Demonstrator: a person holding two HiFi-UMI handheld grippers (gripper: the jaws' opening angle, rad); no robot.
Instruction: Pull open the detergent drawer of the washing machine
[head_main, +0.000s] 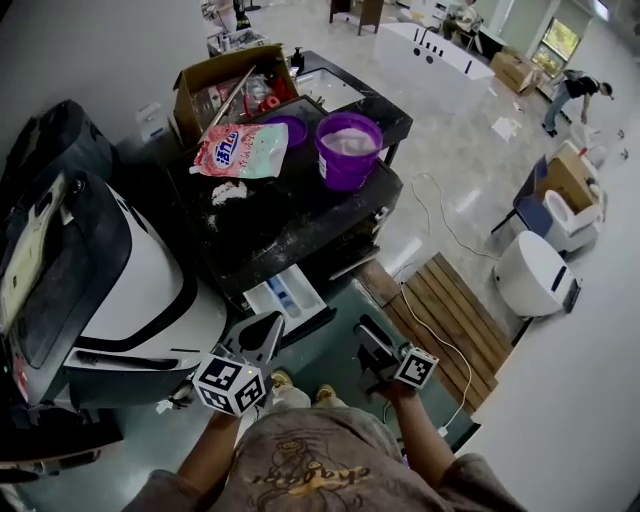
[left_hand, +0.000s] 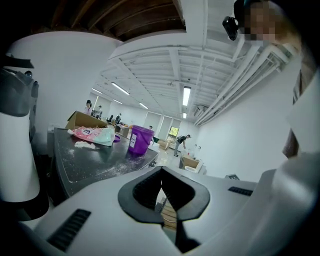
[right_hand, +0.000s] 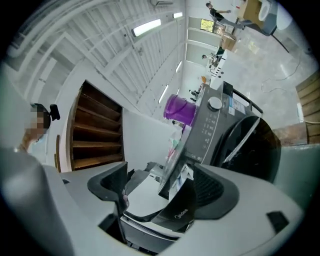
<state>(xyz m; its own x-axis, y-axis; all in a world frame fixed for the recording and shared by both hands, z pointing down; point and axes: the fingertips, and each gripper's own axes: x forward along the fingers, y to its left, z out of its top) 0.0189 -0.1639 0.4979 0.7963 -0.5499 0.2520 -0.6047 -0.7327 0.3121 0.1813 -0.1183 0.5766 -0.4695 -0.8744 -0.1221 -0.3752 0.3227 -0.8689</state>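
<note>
Head view shows the detergent drawer standing pulled out of the washing machine; my right gripper gapes empty near it, my left gripper seemingly clenched on nothing.

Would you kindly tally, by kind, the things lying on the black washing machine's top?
Bucket: 1
Lid: 1
Detergent bag: 1
Cardboard box: 1
Total: 4
</note>
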